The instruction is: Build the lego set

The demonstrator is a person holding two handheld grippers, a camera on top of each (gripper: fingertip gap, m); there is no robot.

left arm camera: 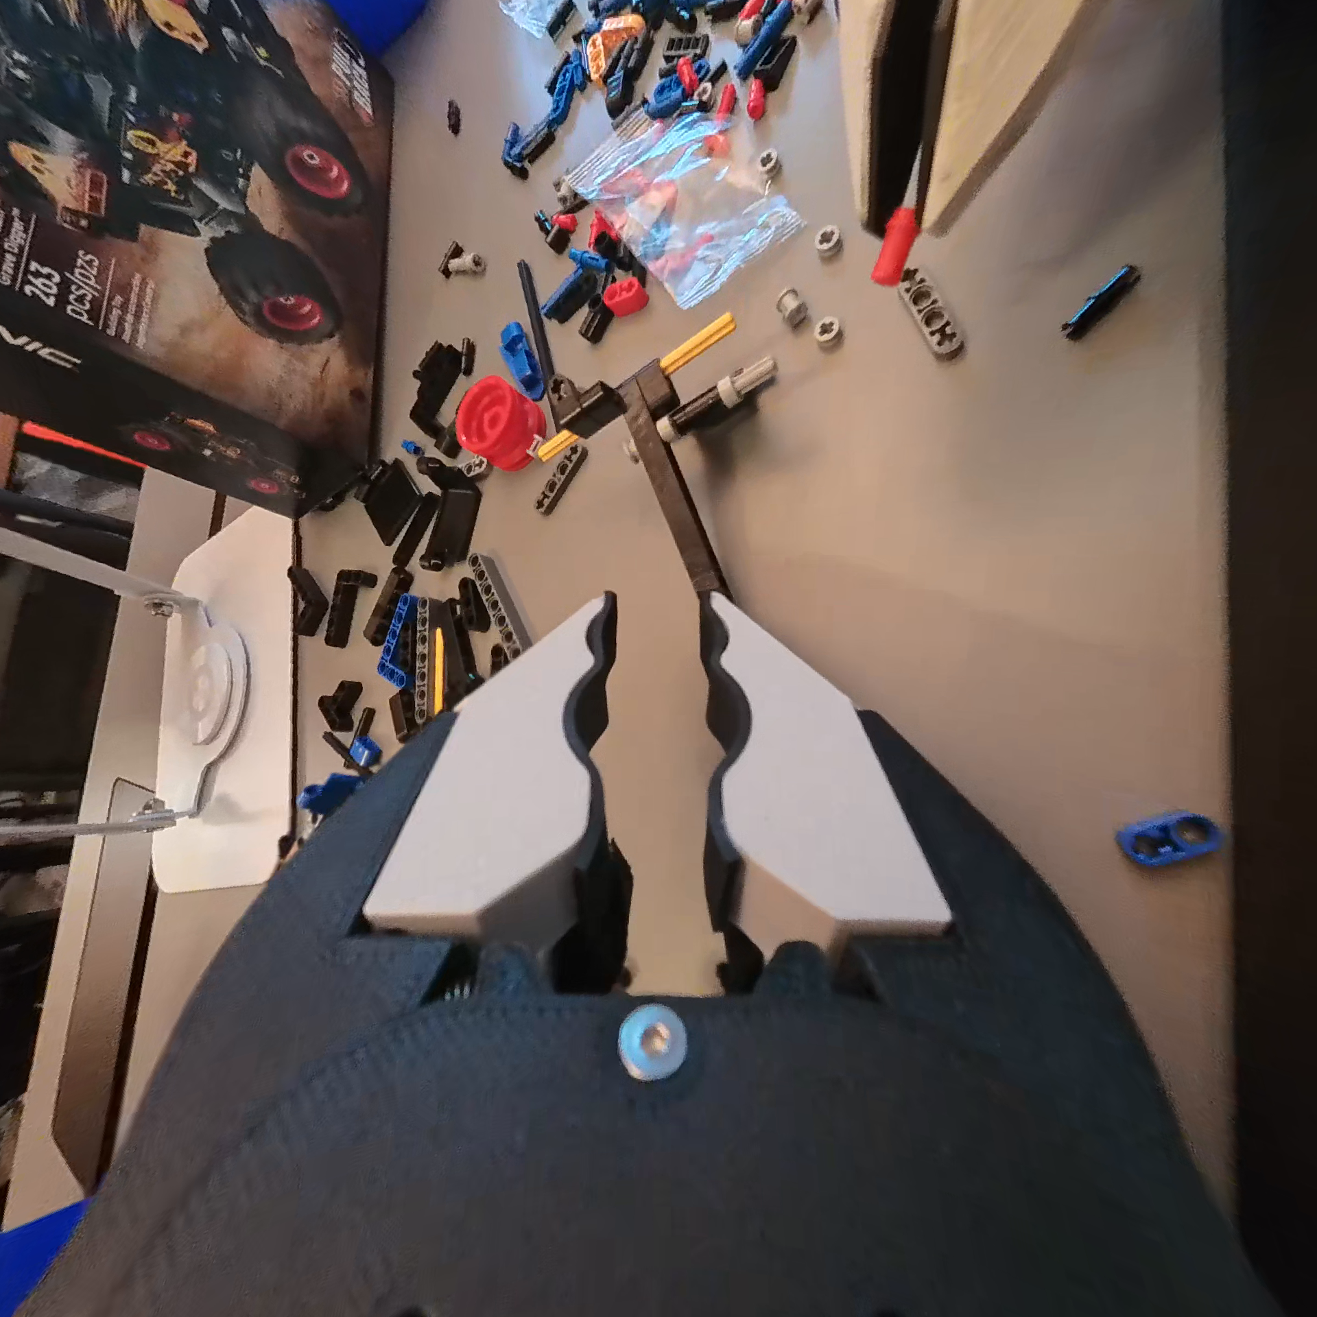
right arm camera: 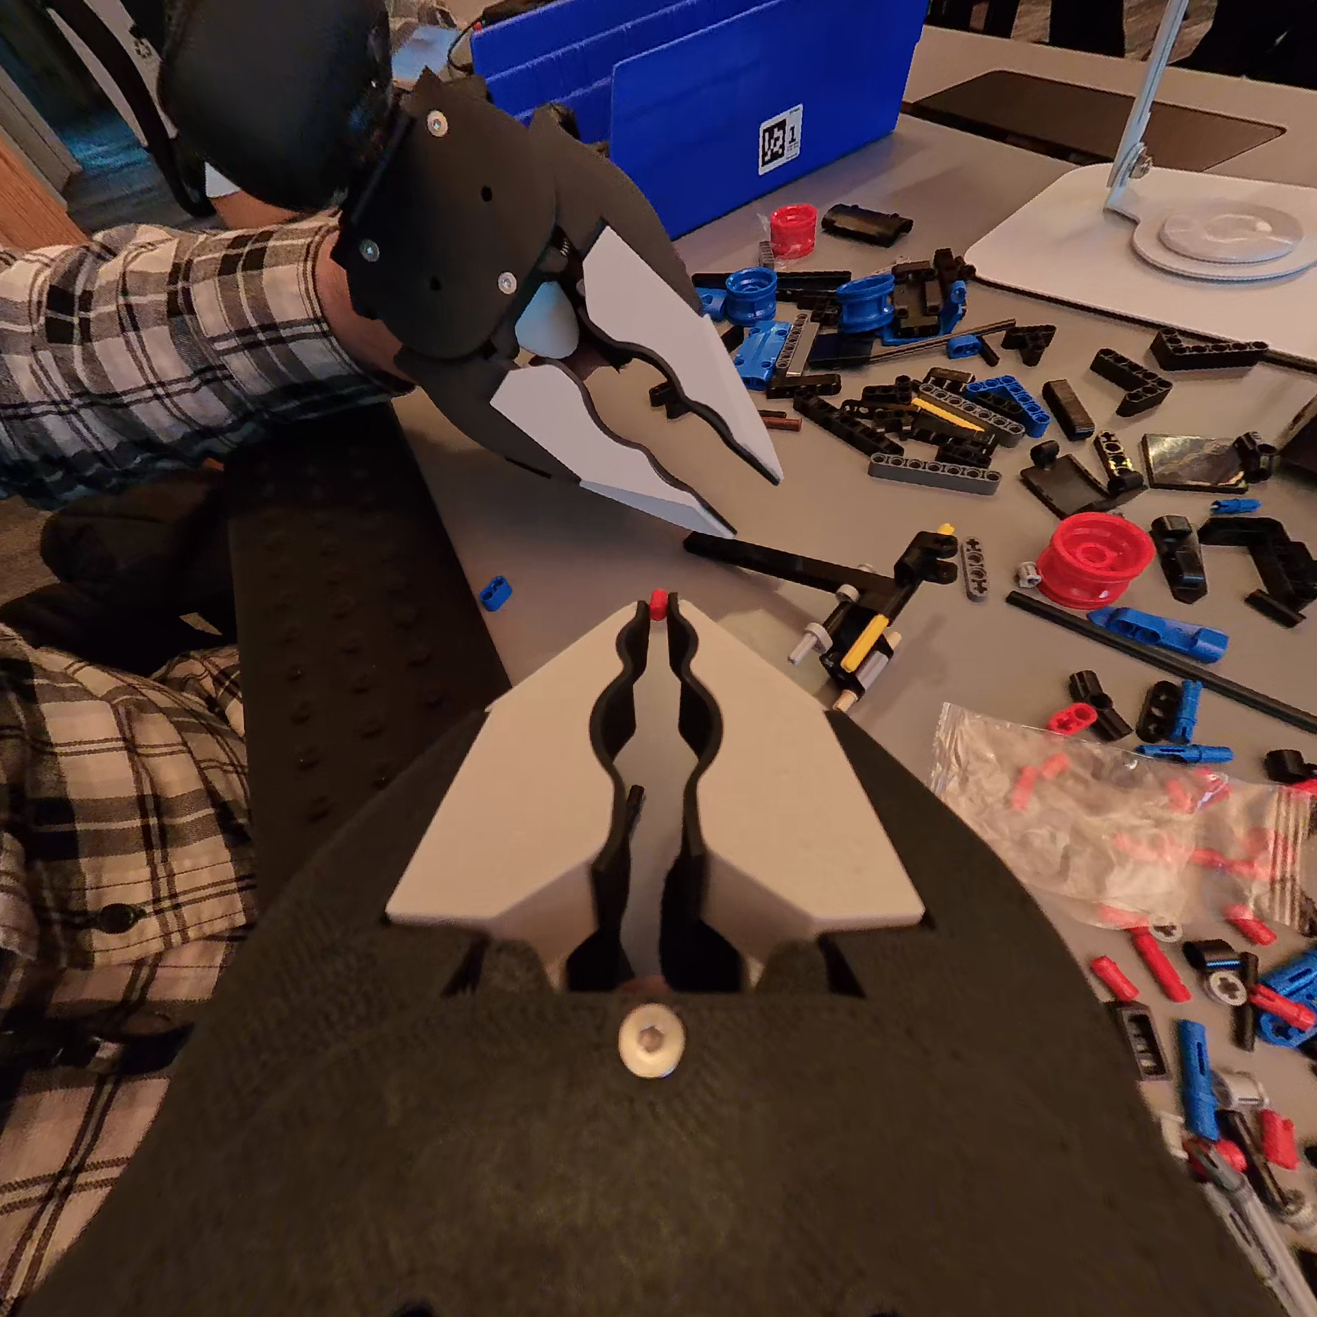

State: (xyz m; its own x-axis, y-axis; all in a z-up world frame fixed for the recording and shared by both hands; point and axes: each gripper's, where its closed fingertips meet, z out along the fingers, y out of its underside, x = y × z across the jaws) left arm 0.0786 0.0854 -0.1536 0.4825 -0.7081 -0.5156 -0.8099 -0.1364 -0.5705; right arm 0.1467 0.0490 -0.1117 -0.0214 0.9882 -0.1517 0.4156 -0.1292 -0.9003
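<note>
A part-built assembly lies on the grey table: a long black beam with a yellow axle and grey pins at its far end. It also shows in the right wrist view. My left gripper is open and empty, its tips just short of the beam's near end. The right wrist view shows the left gripper hovering over that end. My right gripper is shut on a small red pin, held above the table near the front edge. The left wrist view shows the right gripper with the red pin at top right.
Loose black, blue and red pieces lie scattered, with a red wheel hub and a clear bag of red pins. The set's box stands left, a white stand base and a blue bin behind. A plaid sleeve holds the left gripper. The grippers' ends are close to 9 cm from one another. The red wheel hub sits 11 cm or so from the ends of my left fingers. The left camera catches it too, in the left wrist view.
</note>
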